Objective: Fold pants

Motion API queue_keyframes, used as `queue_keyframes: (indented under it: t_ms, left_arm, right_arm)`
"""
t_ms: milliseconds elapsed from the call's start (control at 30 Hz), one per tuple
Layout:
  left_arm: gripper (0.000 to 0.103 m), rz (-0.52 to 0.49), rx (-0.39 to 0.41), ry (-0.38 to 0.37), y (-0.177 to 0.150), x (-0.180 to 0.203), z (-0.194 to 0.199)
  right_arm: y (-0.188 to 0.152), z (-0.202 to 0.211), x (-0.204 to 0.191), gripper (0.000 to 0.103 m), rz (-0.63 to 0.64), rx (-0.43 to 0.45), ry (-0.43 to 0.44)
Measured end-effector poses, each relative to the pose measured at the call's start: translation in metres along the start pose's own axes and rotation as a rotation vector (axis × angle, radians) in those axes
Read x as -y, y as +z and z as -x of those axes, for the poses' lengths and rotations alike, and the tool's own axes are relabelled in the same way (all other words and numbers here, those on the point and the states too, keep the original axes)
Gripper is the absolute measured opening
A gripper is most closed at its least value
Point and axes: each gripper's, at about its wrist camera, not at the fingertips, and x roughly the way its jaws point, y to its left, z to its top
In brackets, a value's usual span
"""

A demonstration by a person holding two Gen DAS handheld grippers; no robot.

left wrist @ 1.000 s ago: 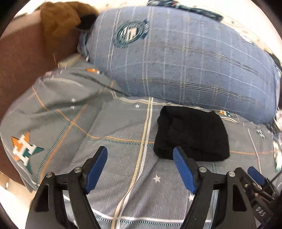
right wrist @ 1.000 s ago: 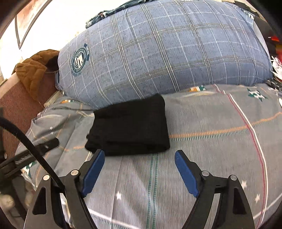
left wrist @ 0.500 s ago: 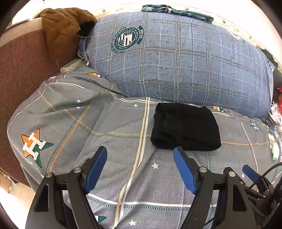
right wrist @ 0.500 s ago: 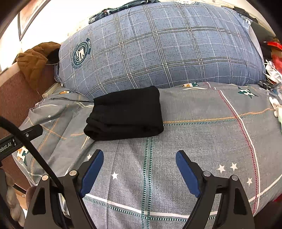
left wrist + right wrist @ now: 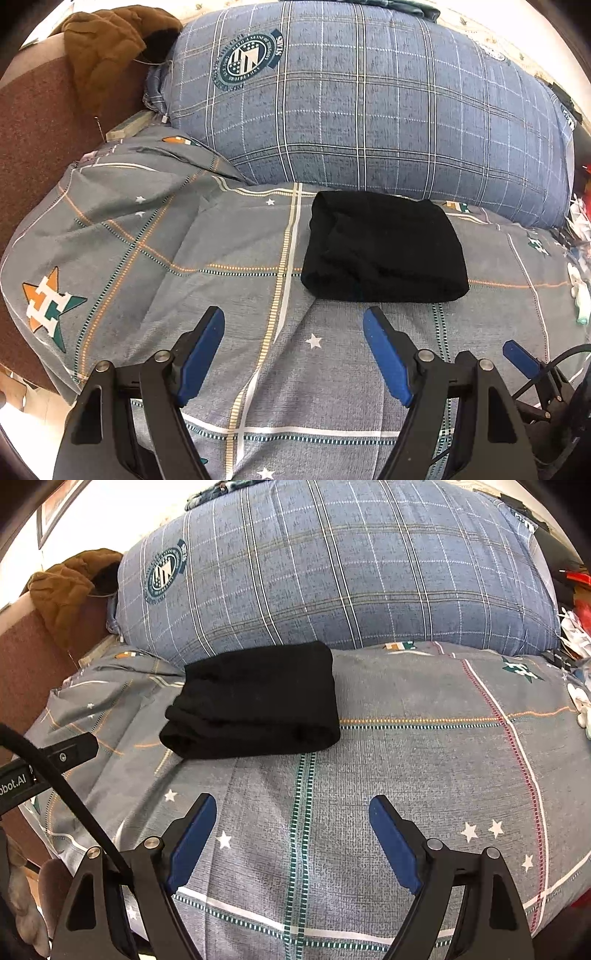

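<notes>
At the upper centre of the left wrist view, the round crest (image 5: 248, 61) on the blue plaid pillow (image 5: 369, 103) carries ring lettering too small to read. At lower left of that view, the grey bedsheet (image 5: 147, 258) bears an orange and green star with a white letter "H" (image 5: 48, 304). At the left edge of the right wrist view, a black gripper part (image 5: 14, 784) shows white letters "bbot.AI", cut off by the frame.

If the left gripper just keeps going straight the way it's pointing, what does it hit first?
Most likely the gray bedsheet, since the open left gripper angles down toward it. If it cleared the sheet, the folded black pants lie just ahead, slightly to its right. Depth is hard to judge.
</notes>
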Motion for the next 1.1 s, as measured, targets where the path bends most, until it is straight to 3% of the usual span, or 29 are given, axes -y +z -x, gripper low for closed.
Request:
queue_keyframes:
  t_ms: [167, 333, 400, 533, 633, 833, 1000, 1100]
  left_arm:
    - [0.077, -0.01, -0.011, 0.005, 0.002, 0.005, -0.011]
    - [0.078, 0.035, 0.142, 0.056, 0.004, -0.001, 0.006]
    - [0.1, 0.061, 0.208, 0.08, 0.008, -0.005, 0.017]
    - [0.103, 0.096, 0.287, 0.09, 0.017, -0.015, 0.03]
    - [0.103, 0.099, 0.24, 0.041, 0.022, -0.025, 0.024]
    - [0.103, 0.107, 0.144, 0.045, 0.014, -0.027, 0.011]
    - [0.103, 0.054, 0.046, 0.031, -0.001, -0.016, -0.005]
    - [0.103, 0.064, 0.034, 0.006, -0.008, -0.016, -0.008]
  right_arm:
    - [-0.001, -0.013, 0.004, 0.089, 0.004, -0.028, -0.011]
    - [-0.001, -0.019, 0.001, 0.089, 0.019, -0.034, -0.003]
    - [0.0, -0.017, -0.004, 0.089, 0.045, -0.02, -0.009]
    - [0.005, -0.014, -0.017, 0.09, 0.109, 0.002, -0.017]
    - [0.006, -0.013, -0.021, 0.091, 0.131, 0.005, -0.025]
    - [0.006, -0.016, -0.029, 0.091, 0.2, -0.034, -0.069]
    - [0.008, -0.019, -0.033, 0.091, 0.206, -0.079, -0.092]
    - [0.007, -0.021, -0.031, 0.091, 0.18, -0.094, -0.092]
